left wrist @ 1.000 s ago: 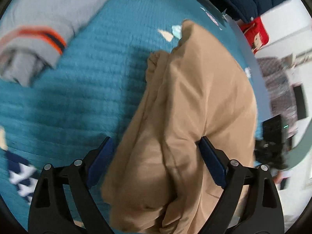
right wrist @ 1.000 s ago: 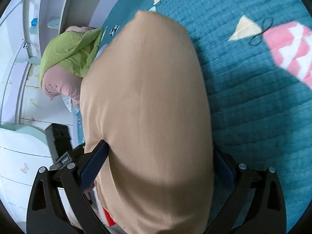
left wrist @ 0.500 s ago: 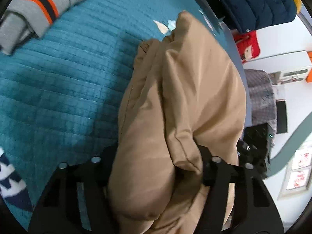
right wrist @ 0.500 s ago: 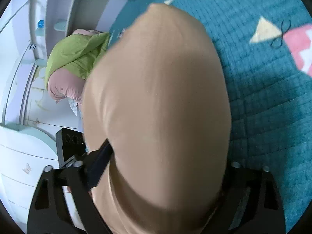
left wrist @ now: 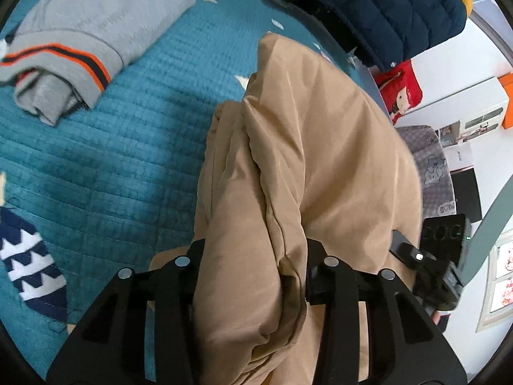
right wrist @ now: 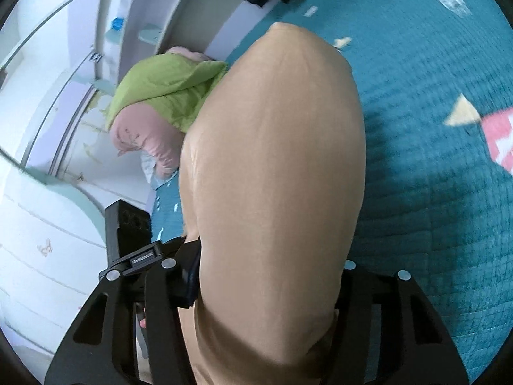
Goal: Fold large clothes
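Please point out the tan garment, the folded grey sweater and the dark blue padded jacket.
tan garment [left wrist: 320,166], left wrist view, on its upper fold.
grey sweater [left wrist: 96,22], left wrist view, on its flat top.
dark blue padded jacket [left wrist: 391,9], left wrist view, on its quilted panel.

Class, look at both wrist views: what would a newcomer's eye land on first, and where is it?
A bulky tan garment fills the middle of both views, bunched between each claw's fingers. On the teal quilt upper left lies a folded grey sweater; in the right view, a green and pink bundle sits left.
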A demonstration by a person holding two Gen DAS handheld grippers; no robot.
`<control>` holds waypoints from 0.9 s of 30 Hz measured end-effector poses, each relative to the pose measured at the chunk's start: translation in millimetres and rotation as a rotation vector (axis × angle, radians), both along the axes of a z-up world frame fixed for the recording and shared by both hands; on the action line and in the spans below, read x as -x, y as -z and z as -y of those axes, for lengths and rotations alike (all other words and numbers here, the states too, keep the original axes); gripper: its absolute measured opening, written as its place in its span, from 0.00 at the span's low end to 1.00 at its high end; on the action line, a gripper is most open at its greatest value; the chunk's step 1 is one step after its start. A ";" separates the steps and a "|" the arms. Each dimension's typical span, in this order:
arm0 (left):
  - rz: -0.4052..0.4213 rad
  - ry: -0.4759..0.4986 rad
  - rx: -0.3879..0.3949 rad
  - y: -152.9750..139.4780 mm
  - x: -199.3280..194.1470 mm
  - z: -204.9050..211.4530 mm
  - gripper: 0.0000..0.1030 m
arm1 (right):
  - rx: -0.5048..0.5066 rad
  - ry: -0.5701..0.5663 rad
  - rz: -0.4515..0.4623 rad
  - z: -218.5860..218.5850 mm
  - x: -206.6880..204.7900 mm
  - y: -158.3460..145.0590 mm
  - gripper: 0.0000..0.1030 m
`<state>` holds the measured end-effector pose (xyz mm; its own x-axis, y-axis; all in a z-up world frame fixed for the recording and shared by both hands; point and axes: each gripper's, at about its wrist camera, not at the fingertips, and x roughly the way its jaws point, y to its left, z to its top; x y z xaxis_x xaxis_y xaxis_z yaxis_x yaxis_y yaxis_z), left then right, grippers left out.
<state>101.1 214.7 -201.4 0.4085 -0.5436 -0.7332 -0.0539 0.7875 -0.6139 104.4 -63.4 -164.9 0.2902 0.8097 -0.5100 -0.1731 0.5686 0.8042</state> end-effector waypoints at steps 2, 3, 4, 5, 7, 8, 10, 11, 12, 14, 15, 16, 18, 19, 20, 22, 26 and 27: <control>0.013 -0.004 -0.020 -7.7 0.3 -0.7 0.38 | 0.000 -0.019 0.022 -6.7 -1.6 -8.9 0.50; 0.026 -0.006 -0.030 -13.8 0.6 -1.5 0.38 | -0.001 -0.031 0.038 -11.2 -3.4 -14.2 0.50; 0.035 -0.007 -0.034 -18.3 2.5 -2.7 0.38 | -0.003 -0.043 0.054 -15.0 -4.9 -20.1 0.50; 0.052 -0.013 -0.040 -24.7 3.6 -4.6 0.38 | -0.007 -0.050 0.062 -20.7 -10.3 -24.7 0.50; 0.075 -0.026 -0.035 -34.7 10.4 -11.8 0.38 | -0.023 -0.066 0.079 -26.3 -15.3 -34.4 0.50; 0.086 -0.037 -0.029 -40.0 11.0 -16.5 0.38 | -0.032 -0.075 0.088 -27.9 -17.9 -38.5 0.50; 0.104 -0.056 -0.024 -49.8 12.7 -24.9 0.38 | -0.032 -0.098 0.114 -35.6 -24.3 -49.5 0.50; 0.115 -0.067 -0.029 -56.1 13.4 -29.4 0.38 | -0.026 -0.111 0.125 -39.5 -26.6 -54.6 0.50; 0.124 -0.074 -0.039 -61.2 13.7 -30.9 0.38 | -0.021 -0.129 0.139 -46.5 -31.1 -61.5 0.50; 0.145 -0.087 -0.060 -73.7 12.3 -34.4 0.38 | -0.025 -0.156 0.153 -54.6 -35.1 -71.2 0.50; 0.162 -0.096 -0.073 -82.7 11.7 -37.5 0.38 | -0.030 -0.168 0.160 -60.5 -39.0 -76.7 0.50; 0.176 -0.103 -0.085 -89.7 13.1 -42.7 0.38 | -0.037 -0.184 0.170 -69.0 -45.1 -84.2 0.50; 0.203 -0.121 -0.108 -105.2 14.9 -52.9 0.38 | -0.046 -0.202 0.180 -81.5 -53.6 -93.1 0.50; 0.213 -0.136 -0.116 -111.9 11.3 -55.4 0.38 | -0.056 -0.214 0.182 -90.2 -59.4 -98.4 0.50; 0.221 -0.149 -0.124 -118.8 8.5 -60.0 0.38 | -0.064 -0.224 0.181 -98.2 -65.2 -102.9 0.50; 0.239 -0.179 -0.153 -133.7 6.2 -74.2 0.38 | -0.078 -0.249 0.173 -119.7 -79.0 -112.3 0.50; 0.268 -0.242 -0.233 -164.3 4.0 -112.0 0.38 | -0.111 -0.299 0.159 -156.4 -99.0 -126.2 0.50; 0.273 -0.254 -0.244 -170.0 3.1 -119.8 0.38 | -0.126 -0.314 0.156 -170.2 -107.3 -129.7 0.50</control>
<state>98.0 334.4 -31.4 0.7030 -0.2253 -0.6745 -0.1261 0.8939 -0.4301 211.7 106.8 -35.2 0.0840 0.9252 -0.3701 -0.4495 0.3667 0.8146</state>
